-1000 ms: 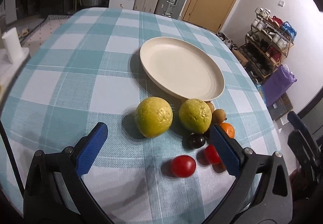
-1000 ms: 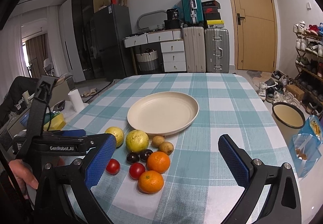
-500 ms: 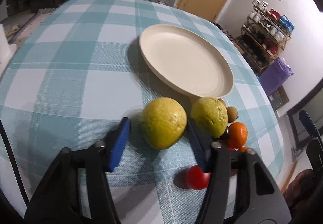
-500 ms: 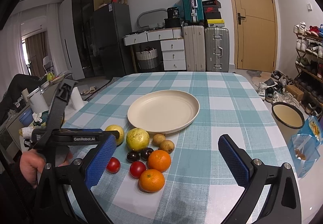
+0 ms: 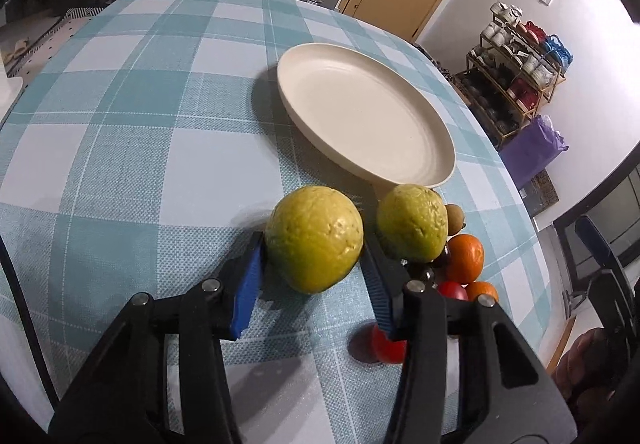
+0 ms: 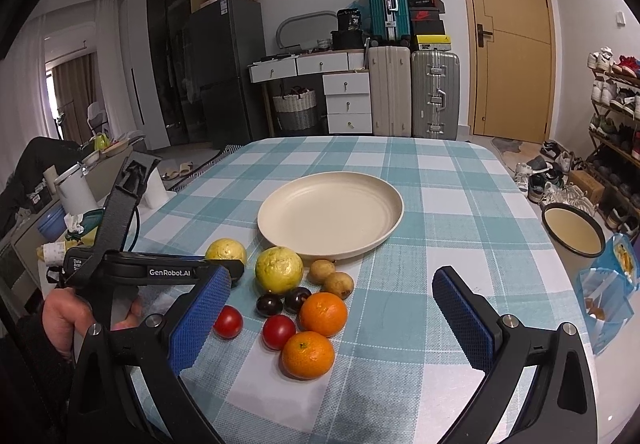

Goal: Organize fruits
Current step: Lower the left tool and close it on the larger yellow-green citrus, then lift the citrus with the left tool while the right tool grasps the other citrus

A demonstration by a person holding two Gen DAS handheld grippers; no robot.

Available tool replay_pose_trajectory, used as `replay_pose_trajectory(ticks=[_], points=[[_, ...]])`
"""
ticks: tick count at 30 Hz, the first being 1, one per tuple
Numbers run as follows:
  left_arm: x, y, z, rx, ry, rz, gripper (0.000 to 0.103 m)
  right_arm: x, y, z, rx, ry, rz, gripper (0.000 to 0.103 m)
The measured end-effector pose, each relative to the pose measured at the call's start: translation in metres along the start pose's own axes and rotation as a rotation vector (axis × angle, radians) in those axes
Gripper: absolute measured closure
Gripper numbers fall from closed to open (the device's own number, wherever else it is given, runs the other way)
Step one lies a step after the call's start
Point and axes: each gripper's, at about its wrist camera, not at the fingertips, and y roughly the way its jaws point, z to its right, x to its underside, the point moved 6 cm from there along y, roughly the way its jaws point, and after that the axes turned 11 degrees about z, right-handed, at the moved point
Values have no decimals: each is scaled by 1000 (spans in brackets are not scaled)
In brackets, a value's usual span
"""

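My left gripper (image 5: 314, 272) is shut on a yellow-green guava (image 5: 314, 238), blue pads touching both its sides; the fruit still rests on the checked tablecloth. A second guava (image 5: 412, 222) lies just right of it. This guava pair also shows in the right wrist view, held one (image 6: 226, 250) and free one (image 6: 279, 270). An empty cream plate (image 5: 364, 116) (image 6: 330, 214) lies beyond. Two oranges (image 6: 323, 314), two red tomatoes (image 6: 278, 331), two dark plums (image 6: 269, 304) and two brown kiwis (image 6: 338, 283) lie clustered. My right gripper (image 6: 332, 312) is open and empty, above the table's near edge.
The blue-checked table (image 6: 440, 180) has its right edge near a shoe rack (image 6: 616, 116) and a bowl (image 6: 572, 230) on the floor. Suitcases (image 6: 434, 92) and drawers stand behind. A side stand with cups (image 6: 76, 192) is at the left.
My left gripper moved forward and closed its jaws from wide open onto the left guava. My right gripper stayed put and open.
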Motion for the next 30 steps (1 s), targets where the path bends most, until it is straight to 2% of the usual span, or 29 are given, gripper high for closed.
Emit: replay_pose_trajectory(ticks=[6, 14, 26, 28, 30], points=[[1, -12, -3, 3, -1, 19, 58, 2, 10, -9, -73, 7, -24, 0], [-5, -25, -5, 13, 5, 52, 58, 6, 41, -24, -169, 30, -99, 0], [-15, -30, -21, 8, -25, 68, 58, 11, 89, -41, -193, -14, -167, 1], [-16, -29, -25, 9, -39, 65, 58, 14, 97, -41, -196, -18, -182, 3], [-18, -28, -29, 9, -44, 69, 58, 16, 103, -41, -201, -21, -196, 12]])
